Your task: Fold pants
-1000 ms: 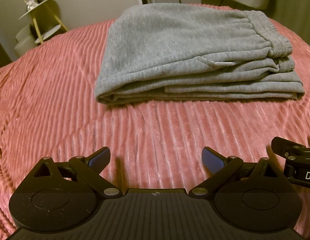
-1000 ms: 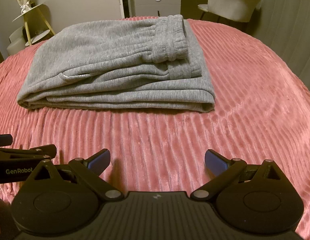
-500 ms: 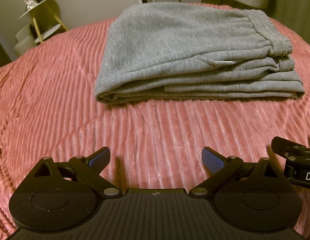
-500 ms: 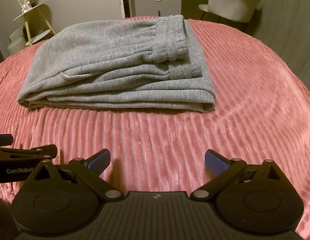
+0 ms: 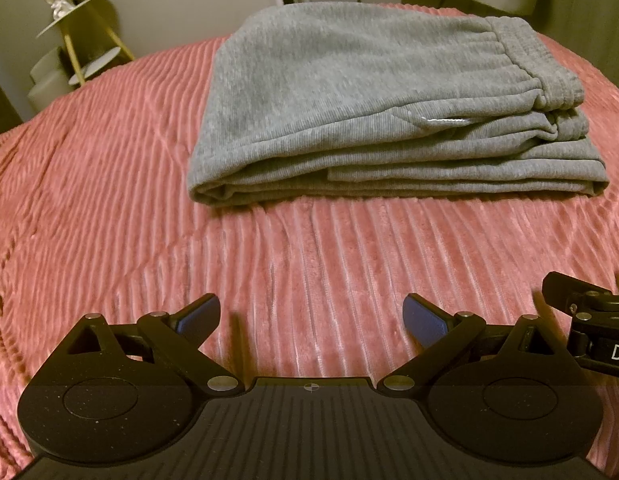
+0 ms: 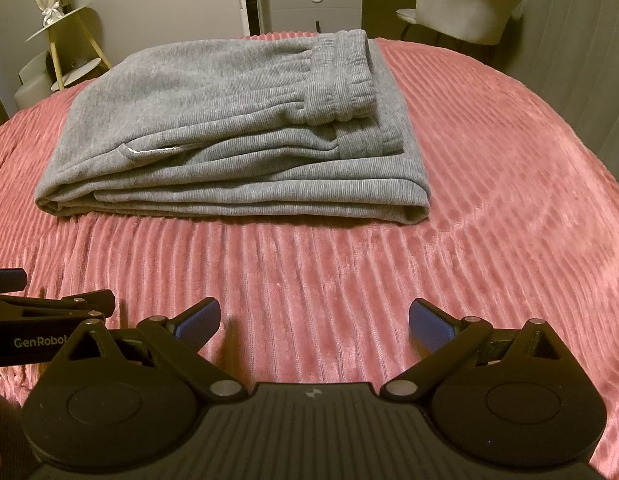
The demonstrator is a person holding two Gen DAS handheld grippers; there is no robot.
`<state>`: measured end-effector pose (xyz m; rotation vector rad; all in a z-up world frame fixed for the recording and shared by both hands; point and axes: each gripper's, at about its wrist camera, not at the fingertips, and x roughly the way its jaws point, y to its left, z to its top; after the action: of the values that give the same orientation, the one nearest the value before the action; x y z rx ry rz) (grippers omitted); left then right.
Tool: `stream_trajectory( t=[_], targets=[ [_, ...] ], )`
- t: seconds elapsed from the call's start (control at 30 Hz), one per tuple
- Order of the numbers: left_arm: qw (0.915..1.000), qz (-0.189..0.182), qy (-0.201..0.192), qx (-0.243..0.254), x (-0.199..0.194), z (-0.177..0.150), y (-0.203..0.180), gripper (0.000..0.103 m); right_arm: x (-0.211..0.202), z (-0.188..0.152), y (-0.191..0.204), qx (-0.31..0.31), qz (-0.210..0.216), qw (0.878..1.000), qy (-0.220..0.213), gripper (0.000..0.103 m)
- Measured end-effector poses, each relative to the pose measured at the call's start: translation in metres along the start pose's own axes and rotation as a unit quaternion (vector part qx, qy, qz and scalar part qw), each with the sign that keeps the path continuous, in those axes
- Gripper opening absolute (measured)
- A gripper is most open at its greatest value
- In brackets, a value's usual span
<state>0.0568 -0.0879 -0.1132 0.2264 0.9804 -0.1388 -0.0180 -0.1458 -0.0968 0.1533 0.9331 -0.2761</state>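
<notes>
Grey pants lie folded in a flat stack on the pink ribbed bedspread, waistband at the right end of the top layer. The same grey pants fill the middle of the right wrist view, folded edge toward me. My left gripper hovers open over bare bedspread, well short of the stack, nothing between its blue pads. My right gripper is open too, empty, at a similar distance. Each gripper shows at the edge of the other's view.
The pink bedspread spreads wide around the stack. A small yellow-legged shelf stand is at the back left, a grey cabinet at the back middle, and a pale chair at the back right, beyond the bed.
</notes>
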Motion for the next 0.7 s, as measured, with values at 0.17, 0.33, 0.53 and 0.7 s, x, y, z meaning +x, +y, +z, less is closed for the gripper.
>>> stream_trajectory(
  t=[0.17,0.33,0.53,0.7],
  targets=[
    [1.0000,0.000,-0.001,0.002,0.0004,-0.0009,-0.0001,0.101,-0.0007,0.0002,-0.0007,-0.001,0.001,1.000,0.000,0.101],
    [1.0000,0.000,0.000,0.002,0.0010,0.0002,-0.0010,0.101,-0.0010,0.0003,-0.0015,-0.001,0.002,1.000,0.000,0.100],
    [1.0000,0.000,0.001,0.003,0.0007,-0.0002,-0.0007,0.101,-0.0007,0.0002,-0.0014,-0.002,0.003,1.000,0.001,0.101],
    [1.0000,0.000,0.001,0.005,0.0001,-0.0008,-0.0004,0.101,-0.0009,0.0003,-0.0015,-0.004,0.004,1.000,0.001,0.100]
  ],
)
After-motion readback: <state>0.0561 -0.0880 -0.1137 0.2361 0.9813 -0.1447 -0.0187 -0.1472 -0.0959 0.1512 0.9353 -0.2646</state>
